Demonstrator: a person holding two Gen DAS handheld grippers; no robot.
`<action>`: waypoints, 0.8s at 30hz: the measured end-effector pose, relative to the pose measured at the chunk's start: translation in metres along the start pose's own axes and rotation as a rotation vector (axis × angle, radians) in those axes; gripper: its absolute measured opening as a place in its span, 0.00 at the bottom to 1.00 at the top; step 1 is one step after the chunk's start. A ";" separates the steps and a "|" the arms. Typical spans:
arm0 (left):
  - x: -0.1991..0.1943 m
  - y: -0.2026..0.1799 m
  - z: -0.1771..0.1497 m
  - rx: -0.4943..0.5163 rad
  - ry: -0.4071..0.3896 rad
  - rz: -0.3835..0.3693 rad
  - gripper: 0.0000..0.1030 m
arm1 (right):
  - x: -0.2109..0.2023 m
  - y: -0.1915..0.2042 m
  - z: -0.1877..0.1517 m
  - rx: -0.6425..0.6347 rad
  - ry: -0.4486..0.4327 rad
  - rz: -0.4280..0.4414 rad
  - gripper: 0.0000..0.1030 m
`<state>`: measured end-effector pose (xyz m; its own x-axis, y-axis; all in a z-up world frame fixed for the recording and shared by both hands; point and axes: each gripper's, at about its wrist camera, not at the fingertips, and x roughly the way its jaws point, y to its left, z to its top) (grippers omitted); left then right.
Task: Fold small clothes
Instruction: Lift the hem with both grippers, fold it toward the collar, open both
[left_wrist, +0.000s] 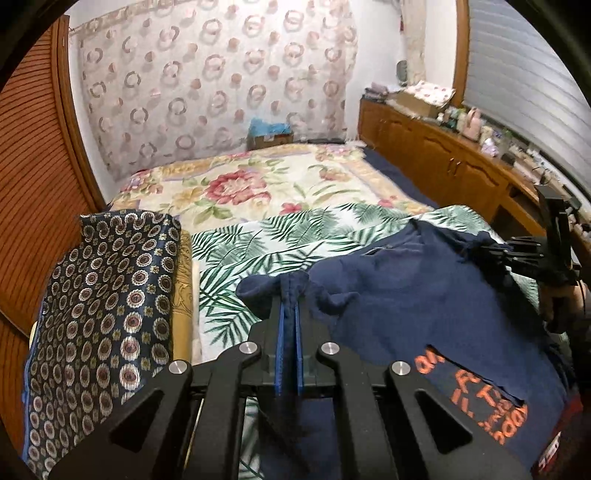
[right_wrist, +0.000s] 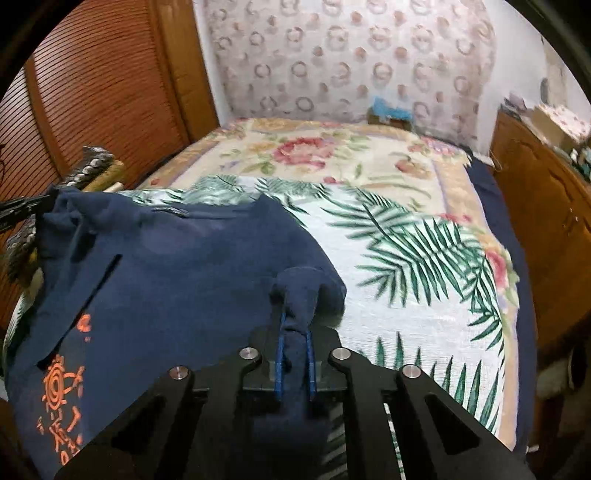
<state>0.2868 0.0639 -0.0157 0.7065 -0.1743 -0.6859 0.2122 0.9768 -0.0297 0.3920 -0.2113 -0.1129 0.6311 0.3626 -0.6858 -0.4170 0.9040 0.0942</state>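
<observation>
Left wrist view. Navy garment (left_wrist: 424, 288) with orange print lies spread, rumpled, on the palm-leaf sheet (left_wrist: 258, 243), from centre out toward 3 o'clock. No crease or finished fold visible yet; judged: fold only starting, all of it left to do. Left gripper (left_wrist: 289, 295) is closed down tight on a bunched edge of the garment; a pinch of navy cloth stands up between the blue pads. Right gripper (left_wrist: 491, 251) sits at 3 o'clock on the garment's far edge; its jaws are not readable from here. A patterned fabric stack (left_wrist: 107, 306) lies at 9 o'clock, apart from the garment.

Right wrist view. Same garment (right_wrist: 184, 280) fills centre to 8 o'clock, orange print at 8. Right gripper (right_wrist: 294, 325) is nearly closed, a thick wad of navy cloth gripped between the pads. Left gripper (right_wrist: 22, 210) shows at 9 o'clock at the garment's opposite corner.
</observation>
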 end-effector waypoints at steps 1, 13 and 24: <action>-0.009 -0.002 -0.002 0.002 -0.013 -0.011 0.05 | -0.011 0.003 0.001 -0.002 -0.028 0.008 0.07; -0.122 -0.019 -0.076 -0.005 -0.143 -0.069 0.05 | -0.157 0.043 -0.067 -0.006 -0.200 0.054 0.07; -0.206 -0.027 -0.177 -0.096 -0.172 -0.112 0.06 | -0.259 0.081 -0.179 -0.004 -0.160 0.071 0.07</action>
<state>0.0159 0.0952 -0.0029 0.7888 -0.2929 -0.5404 0.2362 0.9561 -0.1735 0.0777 -0.2724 -0.0573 0.6961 0.4574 -0.5534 -0.4667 0.8740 0.1354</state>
